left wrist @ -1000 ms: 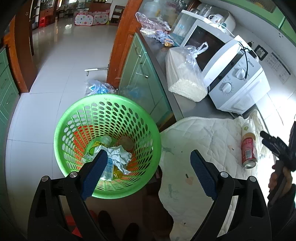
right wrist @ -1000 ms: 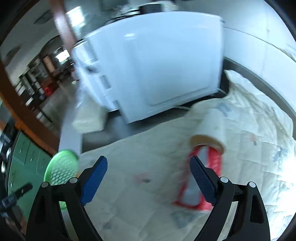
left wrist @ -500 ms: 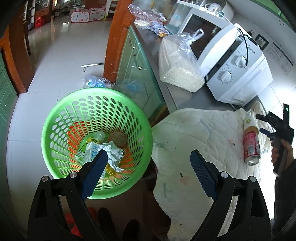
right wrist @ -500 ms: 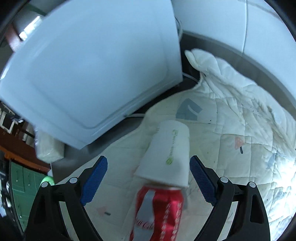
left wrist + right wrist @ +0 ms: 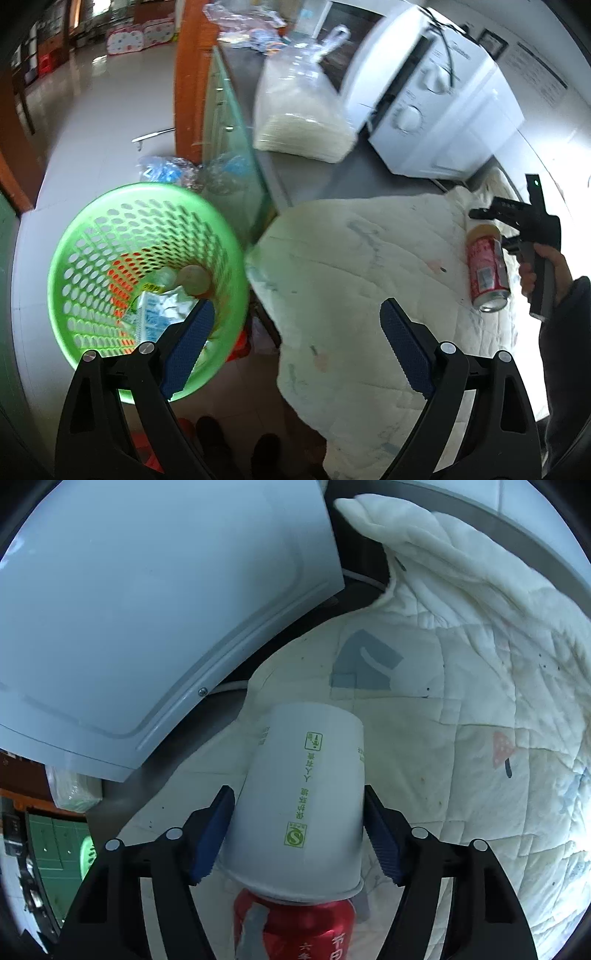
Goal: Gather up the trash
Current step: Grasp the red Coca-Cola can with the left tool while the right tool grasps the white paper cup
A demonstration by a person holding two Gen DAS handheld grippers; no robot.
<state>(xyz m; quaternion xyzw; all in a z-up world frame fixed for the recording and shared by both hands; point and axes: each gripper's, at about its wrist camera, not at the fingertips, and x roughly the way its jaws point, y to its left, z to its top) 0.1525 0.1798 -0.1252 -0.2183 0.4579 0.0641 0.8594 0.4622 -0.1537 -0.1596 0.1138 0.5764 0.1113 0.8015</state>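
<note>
right gripper [image 5: 297,834]: jaws just been closing, now straddling the paper cup, blue pads right at its two sides; left pad looks in contact, right pad at the cup's edge, can't tell if it presses. Nothing lifted.
paper cup [image 5: 308,797]: white, green print, lying on its side on the quilt, mouth toward the camera, jammed over the end of the red can. In the left wrist view the cup [image 5: 482,230] sits at the can's far end.
red can [image 5: 295,923]: lying flat on the quilt, in line with the cup, nearer end open [image 5: 487,273].
quilt [image 5: 369,258]: white, stitched, spread over the bench, hanging over its front edge; cup and can near its right side.
left gripper [image 5: 295,347]: wide open, holding nothing, hovering over the quilt's front-left edge, between quilt and basket.
green basket [image 5: 92,221]: on the floor left of the quilt, already has crumpled wrappers and a carton inside.
microwave [image 5: 436,92]: white, on the bench behind the quilt; its side fills the upper left of the right wrist view.
bag of rice [image 5: 303,110]: clear bag, left of the microwave, behind the quilt.
person's hand [image 5: 546,269]: on the right gripper's handle, right of the can.
</note>
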